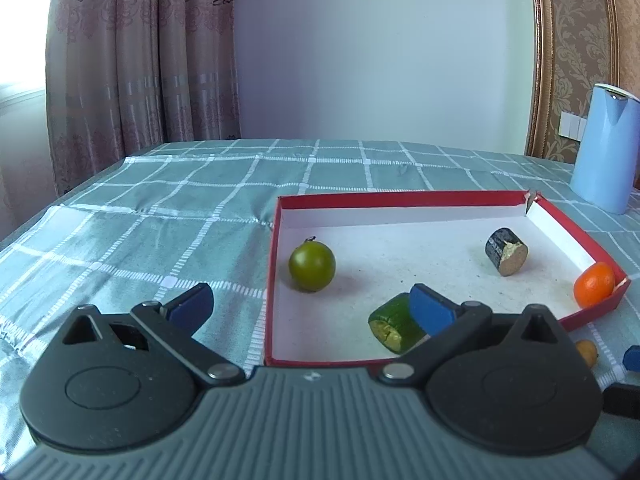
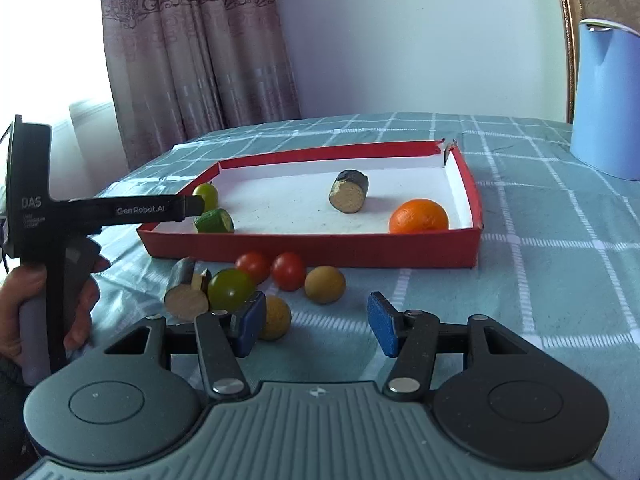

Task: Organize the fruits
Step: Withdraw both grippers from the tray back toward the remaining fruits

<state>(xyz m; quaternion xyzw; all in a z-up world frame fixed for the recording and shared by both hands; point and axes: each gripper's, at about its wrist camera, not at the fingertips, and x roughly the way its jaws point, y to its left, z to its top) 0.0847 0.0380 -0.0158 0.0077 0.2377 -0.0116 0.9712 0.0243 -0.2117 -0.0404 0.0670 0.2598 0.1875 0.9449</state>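
Red tray (image 2: 320, 250) on a checked cloth (image 1: 160, 220), white inside. In it: green ball (image 1: 311, 267) at the left, green cut piece (image 1: 394, 326) at the near edge, dark cut piece (image 1: 506, 252) toward the far right, orange (image 2: 419, 216) in the near right corner.

Outside, on the cloth just near the tray's front wall: two red tomatoes (image 2: 253, 266) (image 2: 289, 271) side by side, tan ball (image 2: 325, 285) to their right, second green ball (image 2: 231, 289) and grey cut piece (image 2: 186, 294) to their left, yellow ball (image 2: 276, 317) nearest.

Left gripper (image 1: 312, 306) over the tray's near left corner, jaws wide apart, nothing held; right pad (image 1: 430, 312) beside the green cut piece, contact unclear. Seen from the right wrist, held by a hand (image 2: 24, 312) at the far left.

Right gripper (image 2: 318, 320) low over the loose fruit, jaws about half open, nothing pinched; yellow ball just beside its left pad (image 2: 250, 322), partly hidden behind it, gap to the right pad empty.

Blue jug (image 2: 606, 100) at the far right, curtain (image 1: 140, 60) at the far left.
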